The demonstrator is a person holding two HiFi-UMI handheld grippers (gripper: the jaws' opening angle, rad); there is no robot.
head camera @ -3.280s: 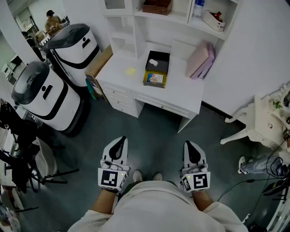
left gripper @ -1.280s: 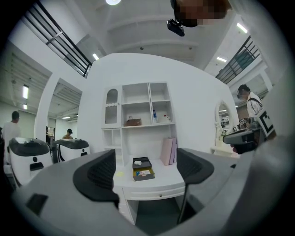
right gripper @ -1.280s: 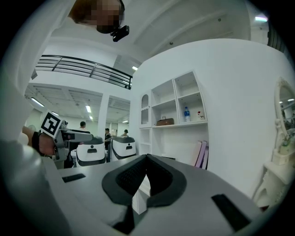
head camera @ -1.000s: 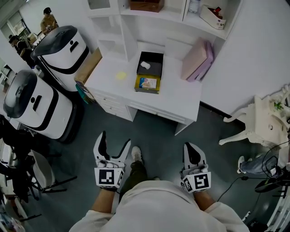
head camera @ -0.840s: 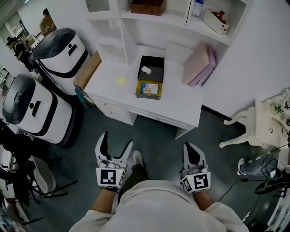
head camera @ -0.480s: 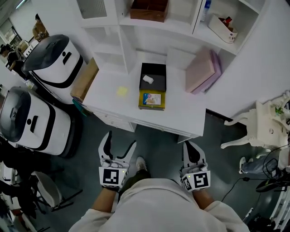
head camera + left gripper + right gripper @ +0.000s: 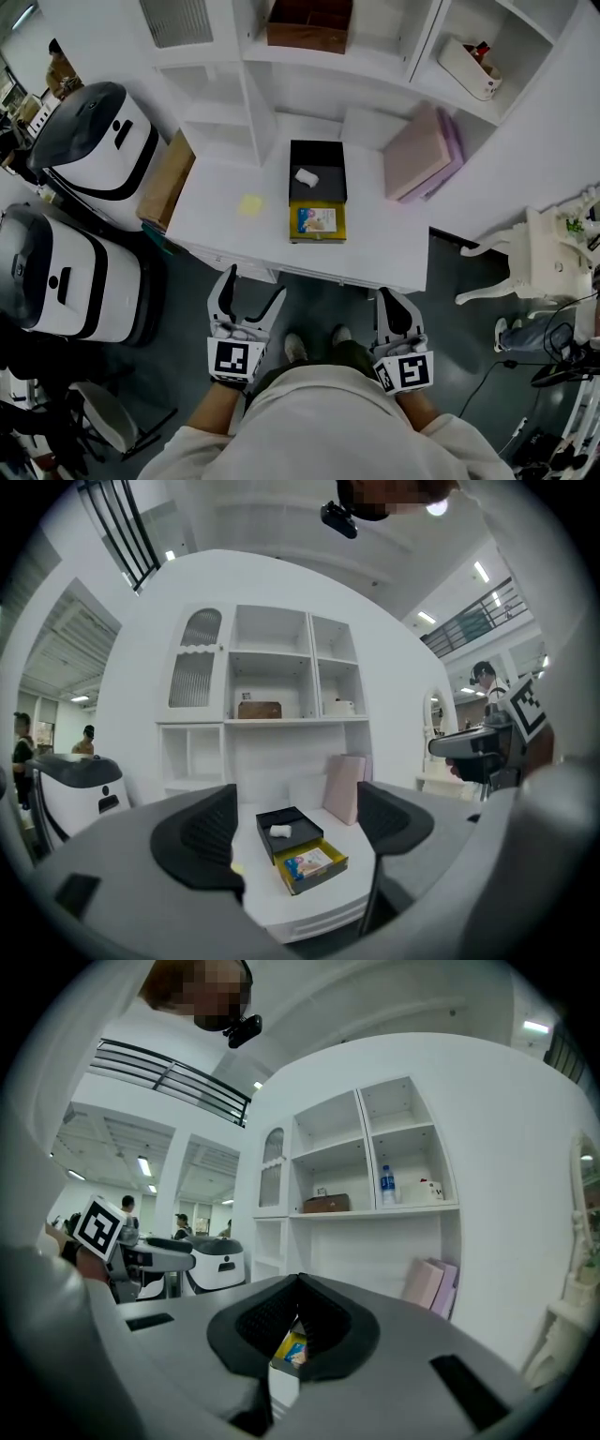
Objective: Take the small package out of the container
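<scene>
I am holding the left gripper (image 7: 253, 287) with fingers released and the right gripper (image 7: 390, 298) clenched empty, facing the container (image 7: 328, 186) on the surface (image 7: 380, 246).

The left gripper (image 7: 251, 298) is held low with jaws spread wide, the right gripper (image 7: 395, 309) closed.

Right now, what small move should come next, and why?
Probably carry the left gripper forward toward the black container on the desk: its jaws stand apart and empty, short of the desk edge, while the right gripper is shut.
</scene>
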